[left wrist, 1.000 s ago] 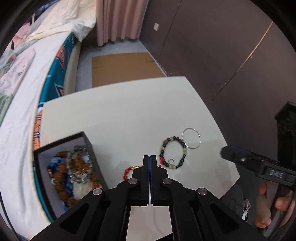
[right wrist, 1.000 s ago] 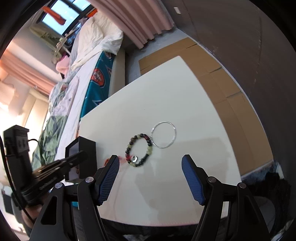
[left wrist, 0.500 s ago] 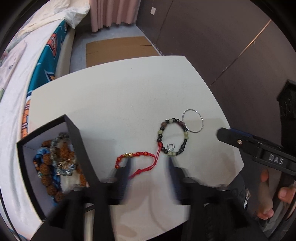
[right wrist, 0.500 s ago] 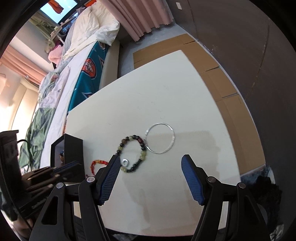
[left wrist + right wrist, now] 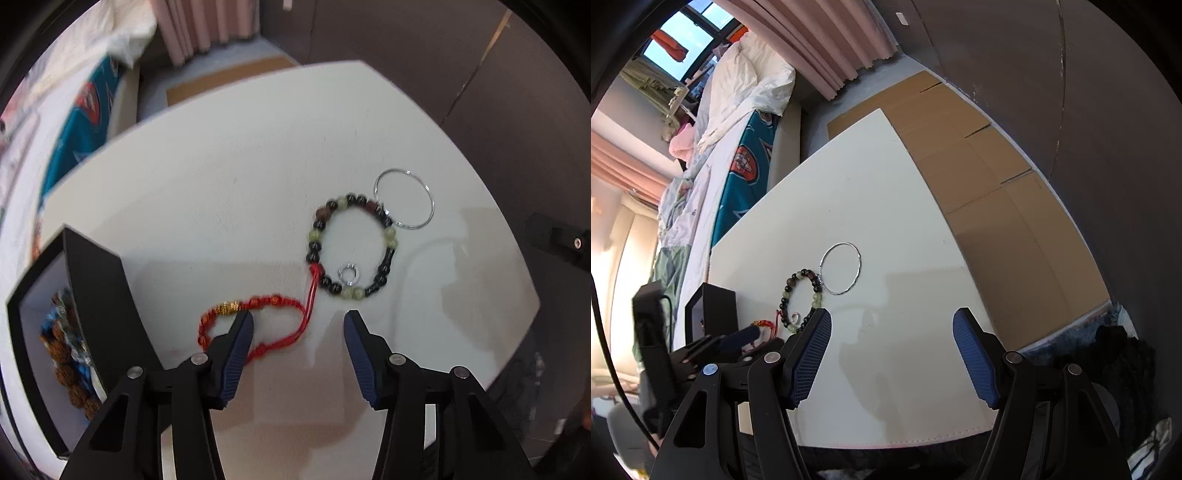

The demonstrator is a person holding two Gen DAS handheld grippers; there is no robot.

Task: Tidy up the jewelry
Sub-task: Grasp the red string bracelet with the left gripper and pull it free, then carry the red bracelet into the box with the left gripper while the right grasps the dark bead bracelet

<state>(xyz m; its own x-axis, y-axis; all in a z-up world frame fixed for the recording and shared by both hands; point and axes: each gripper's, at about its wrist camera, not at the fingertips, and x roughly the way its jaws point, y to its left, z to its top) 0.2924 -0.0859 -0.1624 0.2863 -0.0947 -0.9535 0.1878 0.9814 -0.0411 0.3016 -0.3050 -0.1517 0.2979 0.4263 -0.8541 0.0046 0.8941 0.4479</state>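
Note:
On the white table (image 5: 229,206) lie a red cord bracelet (image 5: 258,314), a dark and green bead bracelet (image 5: 325,221) and a thin silver bangle (image 5: 404,198). A small silver ring (image 5: 348,275) lies inside the bead bracelet. My left gripper (image 5: 297,319) is open and empty, low over the red bracelet, its left fingertip over the cord. An open black box (image 5: 92,295) at the left holds several bead bracelets (image 5: 70,365). My right gripper (image 5: 892,321) is open and empty above the table's near edge. The bead bracelet (image 5: 801,295) and bangle (image 5: 841,267) lie ahead of it.
A bed (image 5: 738,122) with white bedding runs along the table's left side. Flattened cardboard (image 5: 979,177) covers the floor to the right. Dark wall panels (image 5: 424,55) stand behind. The right gripper's body (image 5: 557,240) shows at the right edge of the left wrist view.
My left gripper has gone from shut to open and moved forward and down over the red bracelet. My right gripper has stayed open and shifted slightly.

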